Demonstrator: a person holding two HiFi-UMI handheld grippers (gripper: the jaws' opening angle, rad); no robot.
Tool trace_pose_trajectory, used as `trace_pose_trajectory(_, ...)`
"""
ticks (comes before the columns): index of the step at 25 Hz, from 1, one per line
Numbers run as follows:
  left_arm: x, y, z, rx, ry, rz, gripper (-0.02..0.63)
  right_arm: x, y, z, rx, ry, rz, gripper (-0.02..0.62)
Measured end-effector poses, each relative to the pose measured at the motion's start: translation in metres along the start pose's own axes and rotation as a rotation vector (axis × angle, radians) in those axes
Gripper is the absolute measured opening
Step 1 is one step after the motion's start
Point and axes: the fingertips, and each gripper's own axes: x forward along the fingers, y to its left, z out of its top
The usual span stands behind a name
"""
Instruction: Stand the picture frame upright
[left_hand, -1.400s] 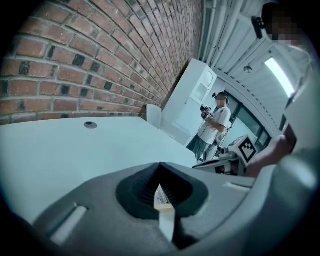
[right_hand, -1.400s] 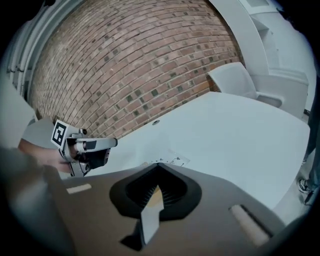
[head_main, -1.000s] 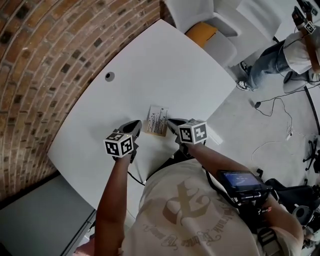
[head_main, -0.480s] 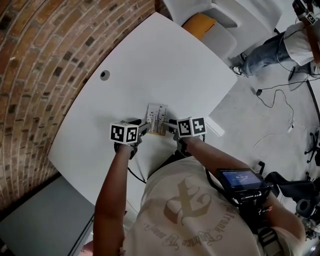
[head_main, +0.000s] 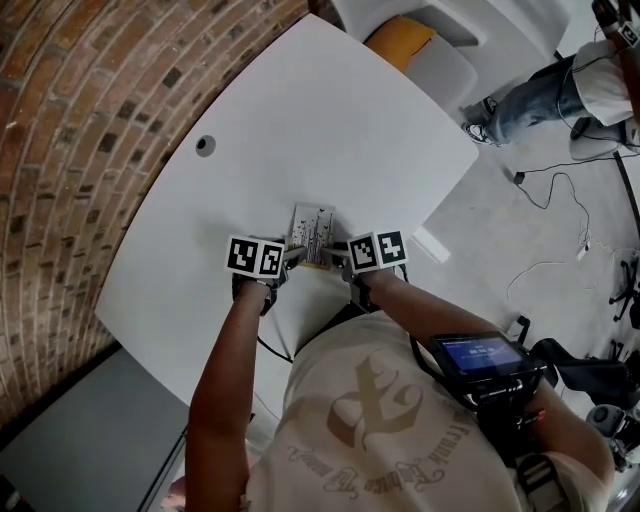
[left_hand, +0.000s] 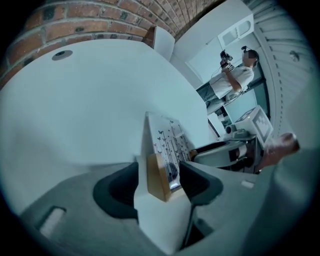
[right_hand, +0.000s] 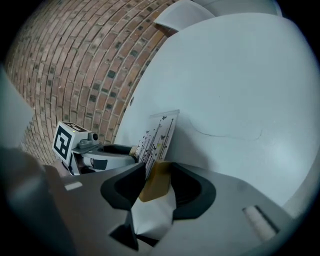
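Head view steeply down on table (head_main: 300, 130), gripper views close, facing each other, sharing picture frame (left_hand: 167, 142)

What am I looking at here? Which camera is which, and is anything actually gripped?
There is no robot here: a person holds a two-jaw gripper in each hand. The head view comes from a camera on the person's head, looking down. The other two views come from cameras riding on the left gripper and the right gripper, looking along their jaws. The cubes with square markers are parts of the grippers. A wooden picture frame lies on the white table. Each gripper has a near corner of it between its jaws, but both pairs have just been opening and stand wide, so nothing is gripped.
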Motion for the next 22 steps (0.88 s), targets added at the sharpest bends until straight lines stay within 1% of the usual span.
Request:
trace_pose_trajectory(1, 0.0, 0.001, -0.001, -0.003, 0.006, 0.005, 0.256, 0.001, -0.001, -0.001, 0.011, 0.005, 0.0, 0.161)
trace_pose_trajectory(3, 0.001, 0.0, -0.001, -0.015, 0.018, 0.004, 0.241, 0.003, -0.001, -0.001, 0.029, 0.011, 0.002, 0.156)
trace_pose_trajectory(6, 0.002, -0.004, -0.002, -0.029, 0.035, -0.009, 0.197, 0.003, -0.001, -0.001, 0.031, 0.02, 0.003, 0.155)
trace_pose_trajectory(12, 0.001, -0.004, -0.003, -0.032, 0.044, 0.007, 0.191, 0.005, -0.001, -0.002, 0.031, 0.036, -0.009, 0.149)
trace_pose_trajectory(15, -0.002, -0.004, -0.005, -0.04, 0.025, 0.015, 0.173, 0.004, 0.002, -0.002, -0.009, 0.039, -0.016, 0.145)
trace_pose_trajectory(19, -0.006, -0.006, -0.009, -0.062, -0.022, 0.026, 0.169, 0.002, 0.006, -0.002, -0.093, 0.035, -0.039, 0.141)
trace_pose_trajectory(22, -0.012, -0.007, -0.012, -0.064, -0.058, 0.049, 0.164, 0.001, 0.01, -0.003, -0.148, 0.043, -0.058, 0.137)
